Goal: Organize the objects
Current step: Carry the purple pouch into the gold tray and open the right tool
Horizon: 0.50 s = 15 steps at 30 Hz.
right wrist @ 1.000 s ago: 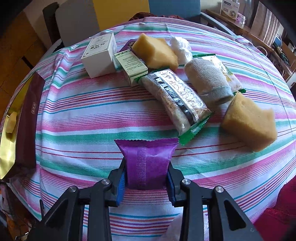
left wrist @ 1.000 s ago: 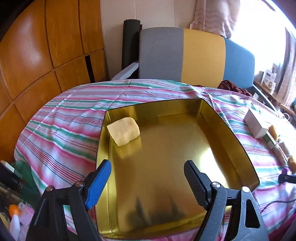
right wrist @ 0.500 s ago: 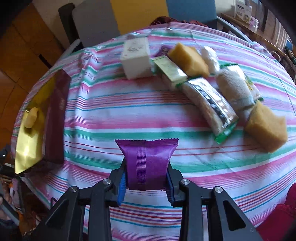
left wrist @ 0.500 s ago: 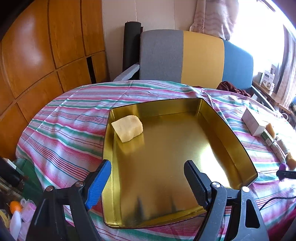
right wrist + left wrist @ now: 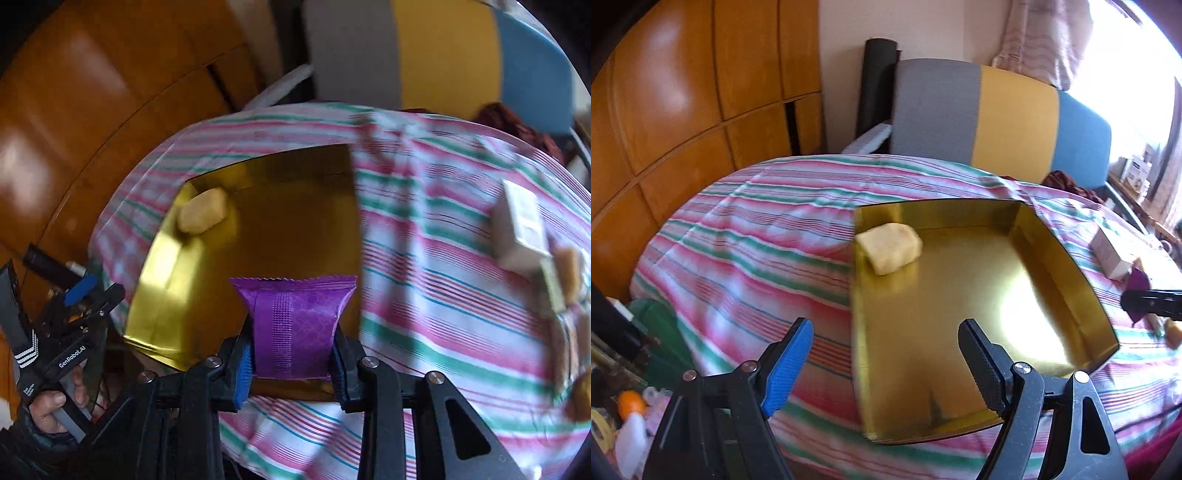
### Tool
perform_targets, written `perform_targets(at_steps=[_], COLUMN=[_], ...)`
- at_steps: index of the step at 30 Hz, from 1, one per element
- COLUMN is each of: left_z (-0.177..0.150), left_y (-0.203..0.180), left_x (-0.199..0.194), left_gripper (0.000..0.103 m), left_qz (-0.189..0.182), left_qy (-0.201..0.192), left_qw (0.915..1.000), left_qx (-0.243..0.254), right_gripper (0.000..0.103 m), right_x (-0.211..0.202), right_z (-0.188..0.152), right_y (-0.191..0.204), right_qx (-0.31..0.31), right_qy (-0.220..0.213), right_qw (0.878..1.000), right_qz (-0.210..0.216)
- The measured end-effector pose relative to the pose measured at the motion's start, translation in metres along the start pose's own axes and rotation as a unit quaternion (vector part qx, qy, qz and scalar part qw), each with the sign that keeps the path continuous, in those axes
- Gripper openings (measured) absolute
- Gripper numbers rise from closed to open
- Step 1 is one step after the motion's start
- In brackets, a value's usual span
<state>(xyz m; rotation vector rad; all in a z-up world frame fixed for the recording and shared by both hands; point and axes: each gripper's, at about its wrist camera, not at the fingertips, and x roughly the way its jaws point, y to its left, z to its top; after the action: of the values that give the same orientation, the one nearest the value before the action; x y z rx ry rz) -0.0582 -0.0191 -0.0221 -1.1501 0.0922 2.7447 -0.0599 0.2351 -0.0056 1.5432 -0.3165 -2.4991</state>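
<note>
A shallow gold tin tray (image 5: 1067, 266) (image 5: 155, 280) lies on the striped tablecloth, with one pale yellow sponge (image 5: 890, 248) (image 5: 202, 215) in its far left corner. My right gripper (image 5: 291, 354) is shut on a purple snack packet (image 5: 295, 325) and holds it above the tray's near right part. From the left wrist that packet (image 5: 1137, 282) and gripper show at the right edge. My left gripper (image 5: 882, 362) hangs open and holds nothing, over the tray's near left edge; in the right wrist view the left gripper (image 5: 86, 291) sits at the left, held by a hand (image 5: 51, 406).
A white box (image 5: 521, 229) (image 5: 1108, 251), brown sponges (image 5: 569, 269) and other packets lie in a row on the cloth right of the tray. A grey, yellow and blue sofa (image 5: 997, 122) stands behind the table. Wooden panels (image 5: 683, 110) line the left wall; clutter (image 5: 628, 417) lies below the table's left edge.
My right gripper has swung left with the purple packet, from over the row of items to above the gold tray. The left gripper has drifted left, off the tray's middle to its left edge.
</note>
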Motion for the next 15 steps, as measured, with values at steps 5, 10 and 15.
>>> perform_targets(at_steps=[5,10,15], left_z=[-0.003,-0.011,-0.015], left_y=[0.039,0.067,0.078], left_x=[-0.004,0.001,0.007], left_gripper=[0.082,0.082,0.082], left_qz=[0.03,0.039,0.032], left_qy=[0.0,0.01,0.019], left_qw=[0.9992,0.9973,0.996], left_qx=[-0.026,-0.062,-0.082], right_gripper=[0.034,0.034,0.035], right_x=[0.058,0.109,0.146], right_z=[0.028,0.053,0.075], right_y=[0.056,0.092,0.109], right_qx=[-0.043,-0.05,-0.026], right_qy=[0.053,0.094,0.116], right_qw=[0.998,0.994,0.993], right_qz=[0.016,0.018,0.022])
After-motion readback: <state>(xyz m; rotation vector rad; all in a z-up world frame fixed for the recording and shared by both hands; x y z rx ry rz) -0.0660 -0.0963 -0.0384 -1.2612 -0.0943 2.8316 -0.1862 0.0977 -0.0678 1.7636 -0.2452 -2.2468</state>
